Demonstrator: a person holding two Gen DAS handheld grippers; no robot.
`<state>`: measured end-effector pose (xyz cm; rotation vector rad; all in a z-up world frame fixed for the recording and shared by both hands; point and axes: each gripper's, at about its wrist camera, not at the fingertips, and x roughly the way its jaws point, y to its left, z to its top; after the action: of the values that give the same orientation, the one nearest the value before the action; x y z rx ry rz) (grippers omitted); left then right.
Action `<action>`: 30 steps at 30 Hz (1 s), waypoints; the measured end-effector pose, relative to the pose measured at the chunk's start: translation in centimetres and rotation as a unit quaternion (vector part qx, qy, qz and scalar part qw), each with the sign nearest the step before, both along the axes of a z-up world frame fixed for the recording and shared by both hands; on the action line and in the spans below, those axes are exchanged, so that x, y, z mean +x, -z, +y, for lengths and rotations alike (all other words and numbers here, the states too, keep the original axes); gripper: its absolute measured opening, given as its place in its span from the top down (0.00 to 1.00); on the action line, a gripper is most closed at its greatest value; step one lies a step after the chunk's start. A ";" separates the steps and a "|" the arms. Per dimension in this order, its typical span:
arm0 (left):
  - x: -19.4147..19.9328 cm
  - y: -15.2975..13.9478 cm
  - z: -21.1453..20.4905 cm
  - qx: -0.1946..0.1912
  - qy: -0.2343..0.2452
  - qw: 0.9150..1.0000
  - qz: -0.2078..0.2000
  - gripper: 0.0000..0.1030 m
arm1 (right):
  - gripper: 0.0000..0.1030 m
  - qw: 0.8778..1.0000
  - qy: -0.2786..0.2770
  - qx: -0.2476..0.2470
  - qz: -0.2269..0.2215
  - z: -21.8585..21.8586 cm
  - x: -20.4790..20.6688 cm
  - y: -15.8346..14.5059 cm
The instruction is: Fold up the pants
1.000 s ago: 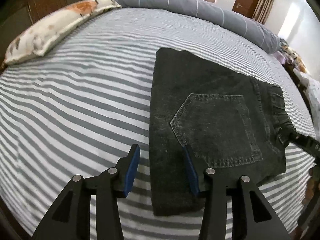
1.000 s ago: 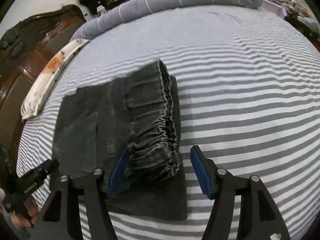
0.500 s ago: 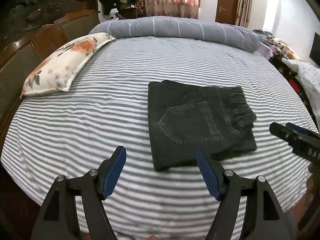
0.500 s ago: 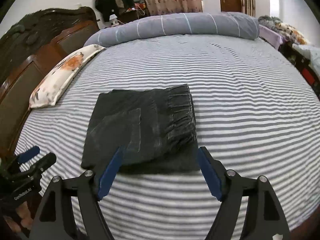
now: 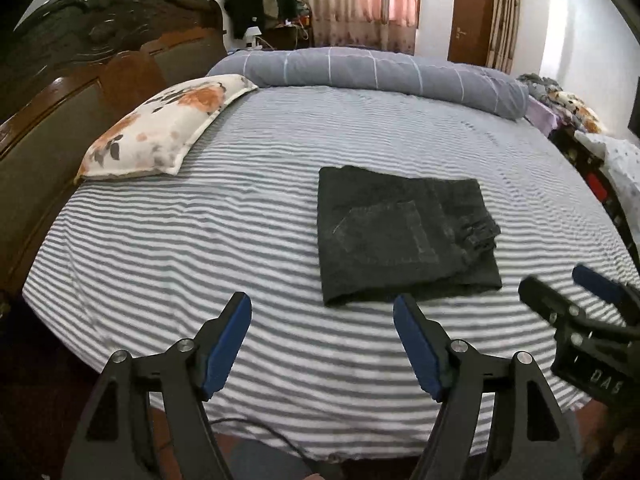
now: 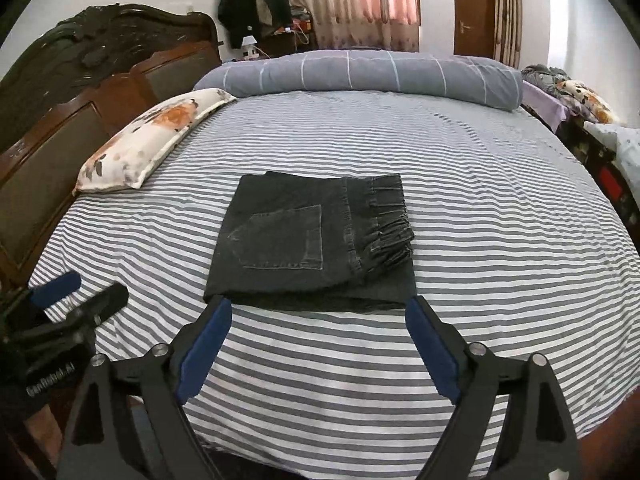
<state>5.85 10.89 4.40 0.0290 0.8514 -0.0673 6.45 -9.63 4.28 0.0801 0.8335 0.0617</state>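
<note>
pants (image 6: 316, 240) sit mid-frame in the right wrist view, right of centre in the left wrist view (image 5: 404, 236), flat on the striped bed sheet (image 6: 480, 208). dark grey/black denim, folded into a compact rectangular stack. back pocket faces up on the top layer, stitching visible. gathered elastic waistband bunches along the right edge, slightly raised. lower layer sticks out past the top one along the near and right edges. left claw (image 5: 322, 338) spread wide, holding nothing, bottom of frame, short of the pants. right claw (image 6: 318, 350) also wide, holding nothing, blue pads flanking the near edge of the stack, apart from it. floral pillow (image 5: 164, 136) upper left, rolled grey duvet (image 6: 368, 74) across the top.
</note>
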 end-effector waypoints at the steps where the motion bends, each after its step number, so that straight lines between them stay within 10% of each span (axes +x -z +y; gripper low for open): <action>1: -0.3 0.2 0.1 0.000 0.001 1.000 0.005 0.28 | 0.15 1.000 0.000 -0.001 0.000 0.0 -0.1 0.0; 30: 0.1 2.6 0.4 0.013 0.002 1.000 0.028 0.28 | 0.11 0.999 0.008 -0.022 0.027 -0.2 -1.2 1.6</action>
<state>5.98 11.25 1.85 0.0538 0.9079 -0.0616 5.29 -9.83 2.69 0.0481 0.8878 0.0262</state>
